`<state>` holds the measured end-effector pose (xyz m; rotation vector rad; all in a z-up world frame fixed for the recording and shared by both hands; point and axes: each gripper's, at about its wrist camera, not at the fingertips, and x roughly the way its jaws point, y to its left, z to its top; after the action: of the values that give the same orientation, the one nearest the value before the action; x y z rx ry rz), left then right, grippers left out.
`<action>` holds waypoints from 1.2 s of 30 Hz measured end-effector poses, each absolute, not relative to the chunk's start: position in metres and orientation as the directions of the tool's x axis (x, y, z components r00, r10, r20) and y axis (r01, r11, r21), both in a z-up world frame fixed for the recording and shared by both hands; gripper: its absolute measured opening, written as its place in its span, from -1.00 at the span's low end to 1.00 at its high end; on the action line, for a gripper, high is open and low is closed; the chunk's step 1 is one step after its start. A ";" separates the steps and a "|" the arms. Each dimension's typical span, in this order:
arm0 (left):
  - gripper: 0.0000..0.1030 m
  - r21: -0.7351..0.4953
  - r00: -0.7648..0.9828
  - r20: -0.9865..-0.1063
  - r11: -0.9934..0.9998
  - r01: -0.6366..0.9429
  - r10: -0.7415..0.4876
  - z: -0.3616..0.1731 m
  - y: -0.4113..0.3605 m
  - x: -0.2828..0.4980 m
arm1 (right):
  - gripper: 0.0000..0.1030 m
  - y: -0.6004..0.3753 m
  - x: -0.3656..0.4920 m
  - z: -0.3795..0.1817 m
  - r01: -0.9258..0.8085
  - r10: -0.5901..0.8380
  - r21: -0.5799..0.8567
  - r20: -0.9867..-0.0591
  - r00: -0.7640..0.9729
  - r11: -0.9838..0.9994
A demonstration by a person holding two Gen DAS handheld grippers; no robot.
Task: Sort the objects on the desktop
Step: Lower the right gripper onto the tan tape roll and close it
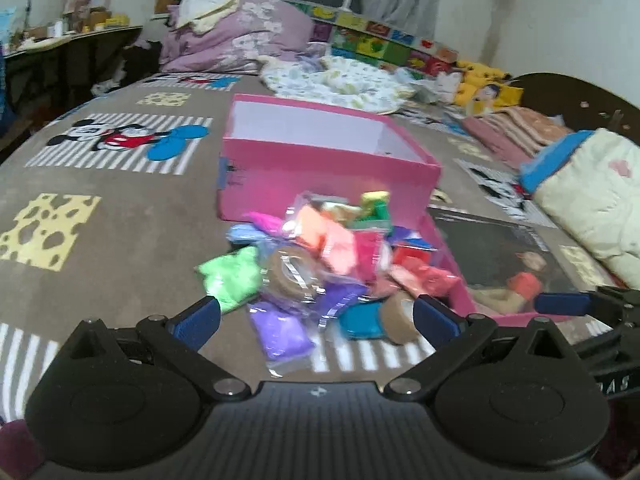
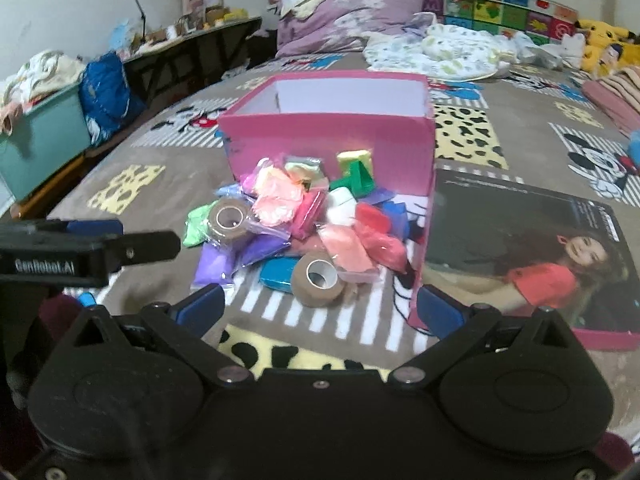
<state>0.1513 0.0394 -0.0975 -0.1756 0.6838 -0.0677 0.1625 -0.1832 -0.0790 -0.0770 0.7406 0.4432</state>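
A heap of coloured clay packets point(image 1: 320, 256) point(image 2: 304, 216) lies on the bedspread in front of an open pink box point(image 1: 320, 168) point(image 2: 328, 144). Two brown tape rolls sit in the heap: one at the left point(image 1: 290, 276) point(image 2: 230, 220), one at the front point(image 1: 400, 318) point(image 2: 318, 278). My left gripper point(image 1: 316, 318) is open and empty, just short of the purple packet point(image 1: 280, 332). My right gripper point(image 2: 320, 308) is open and empty, close to the front tape roll. The left gripper also shows in the right wrist view point(image 2: 120, 240).
The pink box lid point(image 2: 532, 256) with a girl's picture lies right of the heap. Bedding piles point(image 1: 240, 32) and pillows point(image 1: 592, 196) lie at the back and right. A teal bin point(image 2: 40, 148) and a cluttered desk point(image 2: 192, 36) stand left of the bed.
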 end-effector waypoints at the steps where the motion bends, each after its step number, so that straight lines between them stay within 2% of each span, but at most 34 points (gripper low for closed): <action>1: 0.99 -0.179 0.770 -0.628 0.984 -0.002 -0.113 -0.100 0.041 0.155 | 0.99 -0.182 0.165 -0.082 -0.423 0.367 0.086 -0.666 0.649 0.902; 8: 0.99 -0.152 0.771 -0.629 0.988 0.003 -0.099 -0.115 0.048 0.176 | 0.98 -0.171 0.178 -0.102 -0.448 0.392 0.078 -0.630 0.671 0.891; 18: 0.99 -0.021 0.766 -0.638 0.996 0.089 -0.082 -0.135 0.037 0.201 | 0.98 -0.165 0.194 -0.135 -0.416 0.405 0.154 -0.665 0.627 0.896; 23: 0.85 -0.019 0.760 -0.641 0.992 0.123 -0.106 -0.140 0.036 0.210 | 0.98 -0.160 0.199 -0.152 -0.409 0.405 0.166 -0.677 0.614 0.897; 30: 0.77 0.013 0.759 -0.641 0.987 0.158 -0.113 -0.145 0.033 0.222 | 0.95 -0.160 0.209 -0.162 -0.418 0.418 0.168 -0.651 0.633 0.893; 33: 0.61 0.023 0.750 -0.651 0.984 0.177 -0.119 -0.148 0.032 0.228 | 0.72 -0.160 0.212 -0.166 -0.434 0.435 0.171 -0.637 0.637 0.885; 34: 0.53 0.031 0.748 -0.653 0.983 0.184 -0.119 -0.149 0.031 0.229 | 0.52 -0.160 0.213 -0.168 -0.440 0.445 0.180 -0.634 0.632 0.880; 35: 0.50 0.042 0.747 -0.655 0.981 0.189 -0.116 -0.150 0.030 0.231 | 0.41 -0.160 0.214 -0.169 -0.443 0.449 0.181 -0.632 0.632 0.878; 36: 0.50 0.051 0.746 -0.656 0.980 0.194 -0.114 -0.151 0.029 0.232 | 0.41 -0.160 0.214 -0.170 -0.444 0.451 0.181 -0.629 0.634 0.877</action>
<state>0.2319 0.0287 -0.1508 0.1190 0.7087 -0.1691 0.2137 -0.1599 -0.1703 0.0095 0.7216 0.5118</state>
